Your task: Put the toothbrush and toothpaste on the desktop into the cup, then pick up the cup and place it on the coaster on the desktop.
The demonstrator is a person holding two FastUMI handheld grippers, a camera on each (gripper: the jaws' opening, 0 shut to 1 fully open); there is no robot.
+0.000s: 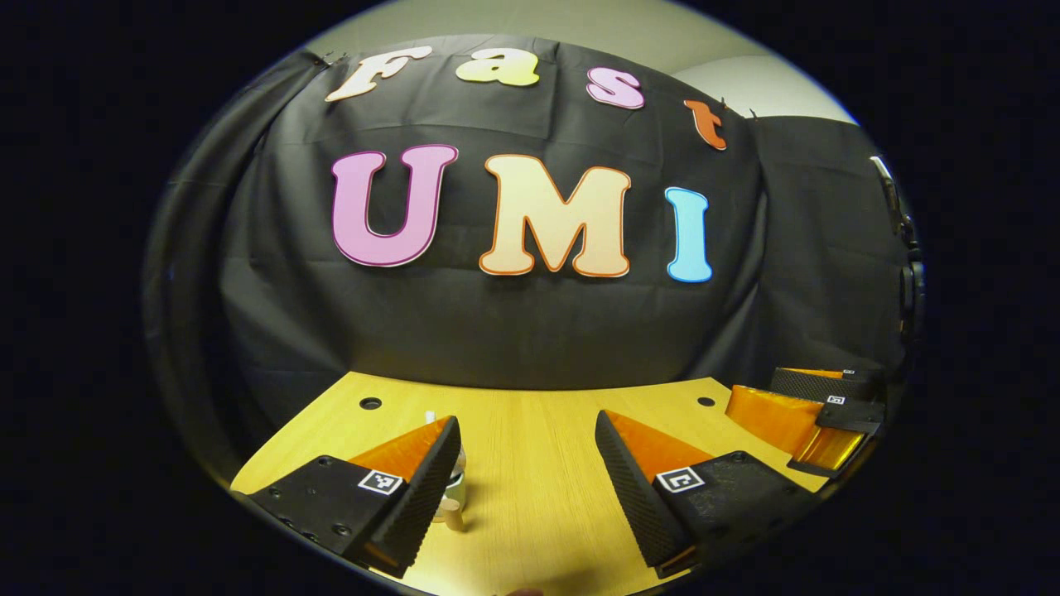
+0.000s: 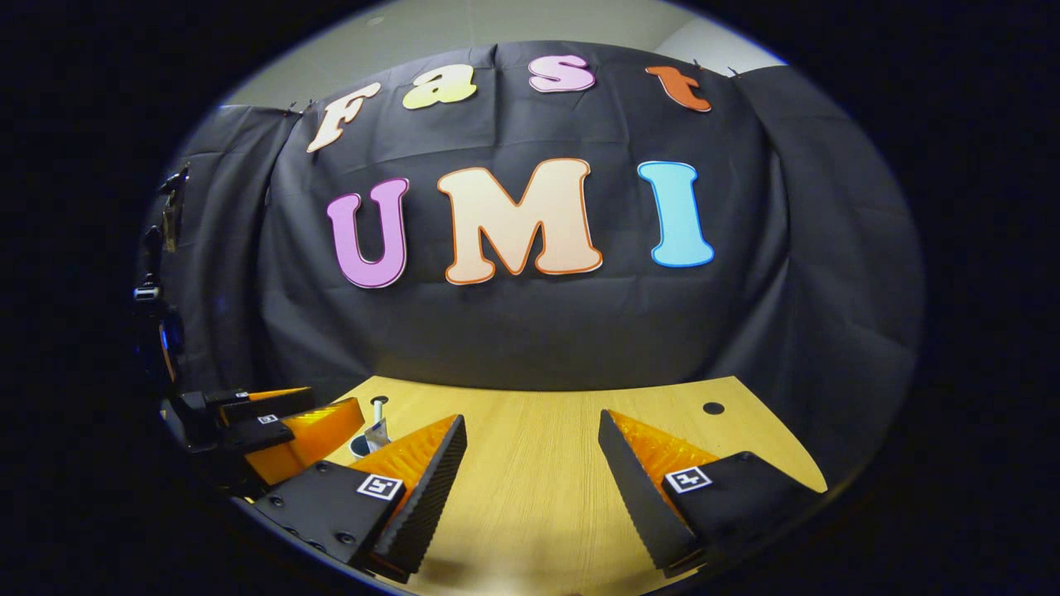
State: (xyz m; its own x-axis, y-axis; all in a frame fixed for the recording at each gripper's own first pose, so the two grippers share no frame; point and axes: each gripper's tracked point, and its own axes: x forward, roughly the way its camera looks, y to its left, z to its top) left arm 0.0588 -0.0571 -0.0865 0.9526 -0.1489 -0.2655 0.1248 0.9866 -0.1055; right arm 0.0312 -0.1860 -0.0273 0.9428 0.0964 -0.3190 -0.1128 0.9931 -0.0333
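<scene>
Your left hand-held gripper (image 1: 527,463) hung over the counter (image 1: 538,430) with its jaws spread wide, nothing between them. Just behind its left finger, in the left gripper view, stood the cup (image 1: 454,487) on the counter, partly hidden by that finger, with something upright sticking out of its top. Your right hand-held gripper (image 2: 530,463) was to the right of the left one, jaws likewise apart over bare counter. The booth wall (image 1: 530,323) rose behind the counter's far edge. In the right gripper view, the cup (image 2: 362,447) stood left of its fingers.
</scene>
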